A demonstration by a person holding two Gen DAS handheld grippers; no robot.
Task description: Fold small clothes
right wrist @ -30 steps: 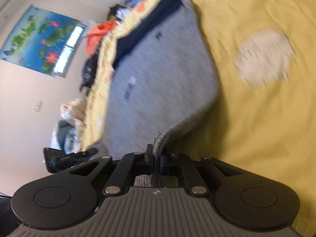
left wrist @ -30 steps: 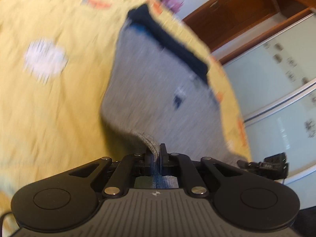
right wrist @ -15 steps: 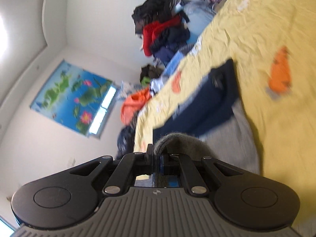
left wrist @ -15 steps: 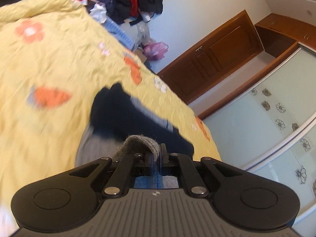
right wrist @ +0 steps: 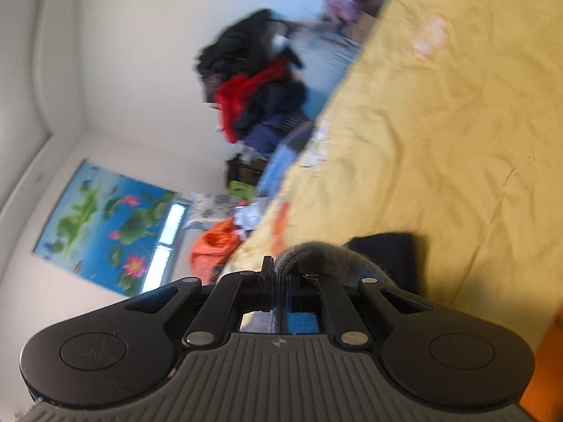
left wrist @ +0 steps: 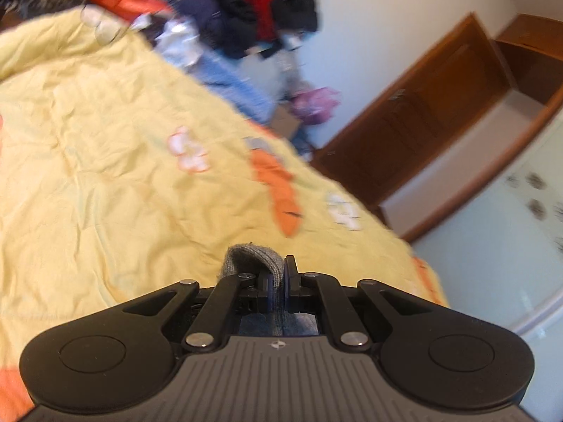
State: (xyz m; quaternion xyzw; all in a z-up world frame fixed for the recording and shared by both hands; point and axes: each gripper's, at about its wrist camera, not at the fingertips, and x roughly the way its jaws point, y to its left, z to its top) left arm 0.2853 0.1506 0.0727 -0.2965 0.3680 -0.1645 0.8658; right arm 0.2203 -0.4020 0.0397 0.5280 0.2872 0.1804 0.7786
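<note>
A grey knit garment with a dark navy band is held by both grippers over a yellow bedspread. In the left wrist view my left gripper is shut on a fold of the grey garment, which bulges just ahead of the jaws. In the right wrist view my right gripper is shut on another fold of the grey garment; its navy band lies on the bedspread just beyond. The rest of the garment is hidden under the grippers.
A heap of clothes in red, black, blue and orange is piled past the bed's far edge. A brown wooden door and a frosted wardrobe panel stand at the right. A lotus poster hangs on the wall.
Both grippers have swept across the bed carrying the garment's edge with them. The spread-out grey cloth seen earlier is now mostly out of sight beneath the grippers, and the far clothes heap has come into view.
</note>
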